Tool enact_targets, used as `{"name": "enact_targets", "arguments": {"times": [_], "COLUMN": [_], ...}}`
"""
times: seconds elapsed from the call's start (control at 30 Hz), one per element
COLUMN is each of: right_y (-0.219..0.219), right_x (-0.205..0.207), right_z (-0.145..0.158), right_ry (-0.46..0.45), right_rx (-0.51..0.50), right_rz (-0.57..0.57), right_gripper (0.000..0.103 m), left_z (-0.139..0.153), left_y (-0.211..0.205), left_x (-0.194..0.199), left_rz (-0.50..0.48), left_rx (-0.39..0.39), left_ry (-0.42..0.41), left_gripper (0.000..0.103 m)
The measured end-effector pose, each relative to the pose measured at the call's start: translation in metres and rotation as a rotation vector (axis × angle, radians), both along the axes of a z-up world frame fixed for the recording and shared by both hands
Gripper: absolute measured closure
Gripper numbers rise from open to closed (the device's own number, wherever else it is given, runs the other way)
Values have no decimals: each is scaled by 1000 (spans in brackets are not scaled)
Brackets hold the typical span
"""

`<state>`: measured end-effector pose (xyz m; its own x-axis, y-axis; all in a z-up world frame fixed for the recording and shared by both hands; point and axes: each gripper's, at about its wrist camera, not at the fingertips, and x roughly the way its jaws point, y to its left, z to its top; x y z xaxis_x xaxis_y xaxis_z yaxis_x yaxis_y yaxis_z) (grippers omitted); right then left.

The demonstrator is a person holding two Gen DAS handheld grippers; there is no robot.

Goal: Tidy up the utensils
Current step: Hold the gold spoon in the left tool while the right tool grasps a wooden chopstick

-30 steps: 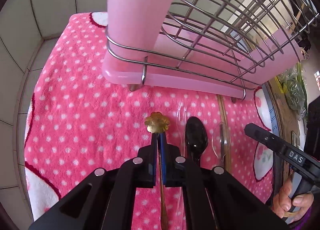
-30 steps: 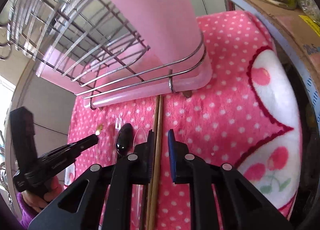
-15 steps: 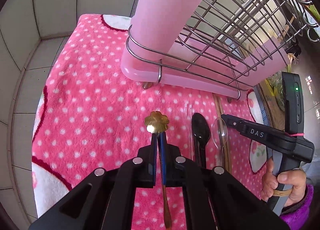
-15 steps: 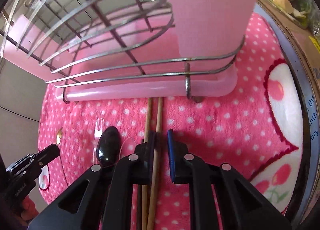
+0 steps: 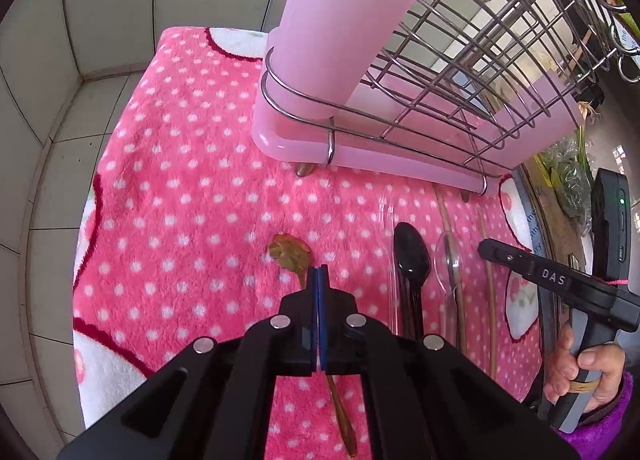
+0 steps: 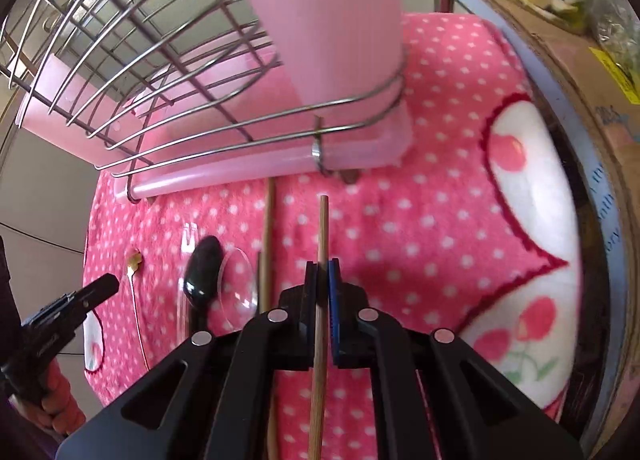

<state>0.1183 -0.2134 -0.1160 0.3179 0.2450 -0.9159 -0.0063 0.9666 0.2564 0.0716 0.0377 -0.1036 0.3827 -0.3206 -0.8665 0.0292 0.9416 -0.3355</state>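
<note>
On the bench, a pink polka-dot towel (image 5: 192,196) meets grey tiled walls (image 5: 100,12) — left claw (image 5: 318,280) pinches the gold spoon (image 5: 292,254), right claw (image 6: 322,280) clamps a chopstick (image 6: 322,228) before the rack (image 5: 440,108).

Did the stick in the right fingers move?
Yes. The chopstick in the right gripper has come away from its twin, rightward. They lay together before, below the pink rack.

"DAS" on right tool (image 5: 520,264)

Rack (image 5: 372,156) at towel's (image 5: 180,196) far end; before it, left to right, spoons (image 5: 410,256), probably a fork between, chopsticks (image 6: 267,244).
</note>
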Motion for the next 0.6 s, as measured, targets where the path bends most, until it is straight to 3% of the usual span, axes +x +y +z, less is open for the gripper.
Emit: {"name": "enact_targets", "arguments": {"times": [0.13,0.3,0.6], "right_y": [-11,-27,-49], "right_x": [-5,-1,-1], "right_z": [-2,-10,-10], "right_ry": [-6,5,27], "right_rx": [4,26,51], "right_rz": [-31,-44,-22], "right_gripper": [97,97,97], "left_z": [-5,-13,-21], "left_y": [4,5,-19], "left_x": [6,15,35], "left_rz": [18,39,45], "left_rx": [8,14,111], "left_ry": [51,116,133], "left_gripper": [103,94,91]}}
